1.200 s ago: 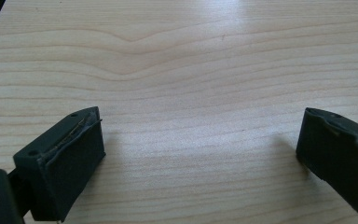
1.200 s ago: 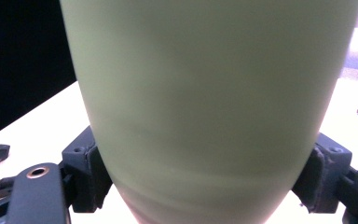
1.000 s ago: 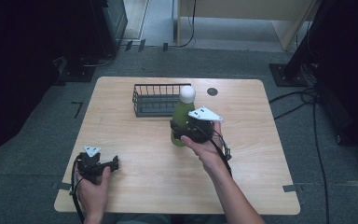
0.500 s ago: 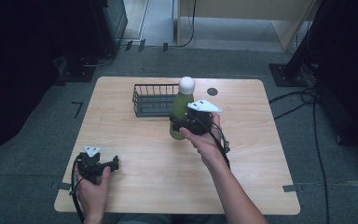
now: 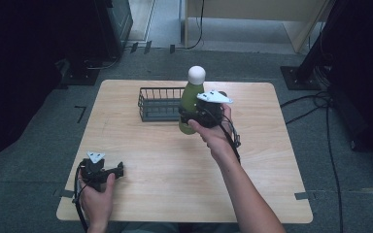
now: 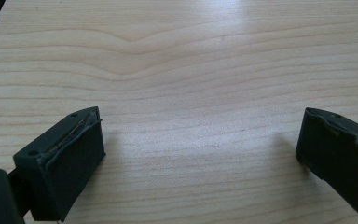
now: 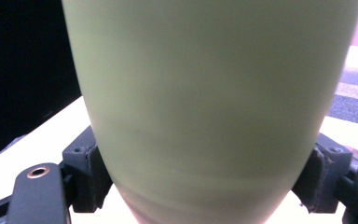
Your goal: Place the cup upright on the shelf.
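Toward twelve o'clock on the bench (image 5: 175, 165), your right claw (image 5: 194, 116) pinches the green bottle (image 5: 190, 104) low on its body, just beside the wire basket (image 5: 160, 104) at its nine o'clock. I cannot tell whether its base touches the wood. It stands upright, long axis vertical, white cap (image 5: 196, 74) on top. The smooth, stiff wall looks slippery and it may be top-heavy, so your low grip on the widest part seems sound; keep it plumb. At seven o'clock, your left claw (image 6: 200, 154) is spread over bare wood, holding nothing.
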The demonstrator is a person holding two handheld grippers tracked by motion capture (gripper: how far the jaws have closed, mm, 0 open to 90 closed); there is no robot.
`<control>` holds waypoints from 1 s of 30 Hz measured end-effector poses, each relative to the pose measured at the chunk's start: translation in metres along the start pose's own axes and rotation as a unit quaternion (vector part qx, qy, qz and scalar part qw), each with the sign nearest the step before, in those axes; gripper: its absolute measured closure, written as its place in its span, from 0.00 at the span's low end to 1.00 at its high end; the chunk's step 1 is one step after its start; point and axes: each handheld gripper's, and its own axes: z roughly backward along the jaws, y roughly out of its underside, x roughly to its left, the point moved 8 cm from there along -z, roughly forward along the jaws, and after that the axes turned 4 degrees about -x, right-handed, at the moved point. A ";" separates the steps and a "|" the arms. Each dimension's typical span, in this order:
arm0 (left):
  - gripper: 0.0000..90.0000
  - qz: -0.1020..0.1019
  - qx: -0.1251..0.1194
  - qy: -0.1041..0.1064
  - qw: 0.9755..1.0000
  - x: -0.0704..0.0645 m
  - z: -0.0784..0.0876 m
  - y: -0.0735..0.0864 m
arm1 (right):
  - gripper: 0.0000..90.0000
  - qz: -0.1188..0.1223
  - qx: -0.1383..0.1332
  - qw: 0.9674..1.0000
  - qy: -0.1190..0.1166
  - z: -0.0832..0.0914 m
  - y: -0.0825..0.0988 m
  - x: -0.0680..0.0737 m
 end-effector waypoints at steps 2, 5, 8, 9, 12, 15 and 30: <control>0.01 0.000 0.000 0.000 1.000 0.000 0.000 0.000 | 0.22 -0.001 -0.002 1.000 0.002 -0.003 -0.004 -0.001; 0.01 0.000 0.000 0.000 1.000 0.000 0.000 0.000 | 0.22 -0.003 -0.003 1.000 0.005 -0.008 -0.010 -0.003; 0.01 0.000 0.000 0.000 1.000 0.000 0.000 0.000 | 0.22 -0.001 -0.004 1.000 0.008 -0.014 -0.016 -0.004; 0.01 0.000 0.000 0.000 1.000 0.000 0.000 0.000 | 0.22 0.000 -0.004 1.000 0.011 -0.016 -0.018 -0.005; 0.01 0.001 -0.001 0.000 1.000 0.000 0.000 0.000 | 0.22 0.003 -0.003 1.000 0.017 -0.021 -0.023 -0.006; 0.01 0.001 -0.001 0.000 1.000 0.000 0.000 0.000 | 0.22 -0.001 -0.007 1.000 0.022 -0.026 -0.029 -0.009; 0.01 0.000 0.000 -0.001 1.000 0.000 0.000 0.000 | 0.22 0.000 -0.014 0.999 0.052 -0.057 -0.051 -0.025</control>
